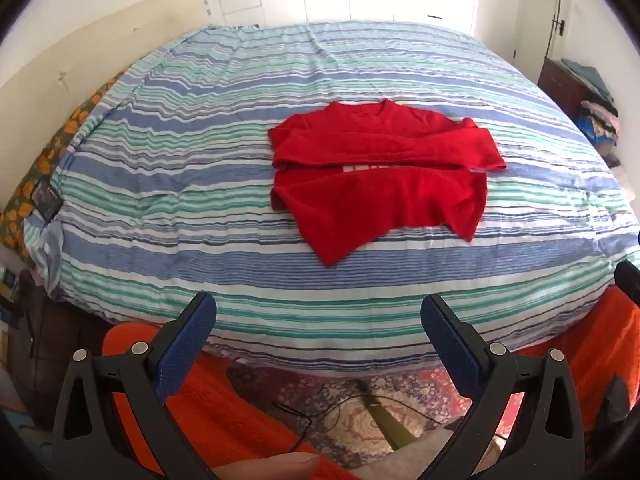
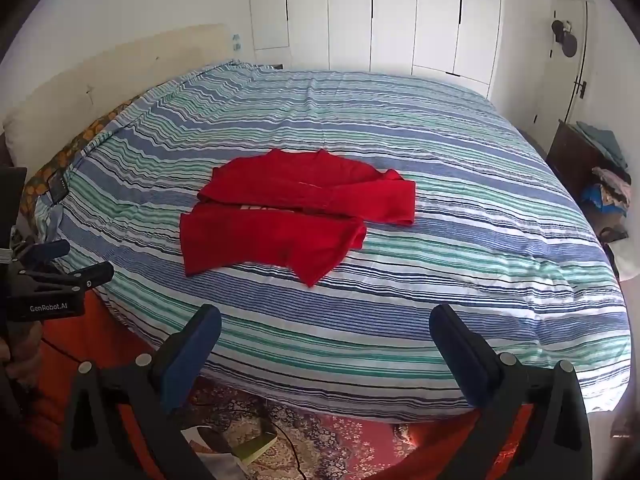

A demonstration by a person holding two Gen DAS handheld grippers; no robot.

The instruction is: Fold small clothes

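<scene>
A small red long-sleeved top (image 1: 380,172) lies flat on the striped bedcover (image 1: 180,184), both sleeves folded across its body, a strip of white print showing between them. It also shows in the right wrist view (image 2: 292,216). My left gripper (image 1: 318,316) is open and empty, held back over the bed's near edge, well short of the top. My right gripper (image 2: 326,326) is open and empty, also at the near edge. The left gripper shows from the side at the left edge of the right wrist view (image 2: 60,268).
The bed (image 2: 440,280) fills both views, with a beige headboard (image 2: 100,76) at the left. A white wardrobe (image 2: 372,16) stands behind. A dark side table (image 2: 576,160) with piled clothes stands at the right. A patterned rug (image 1: 360,404) with a cable lies below.
</scene>
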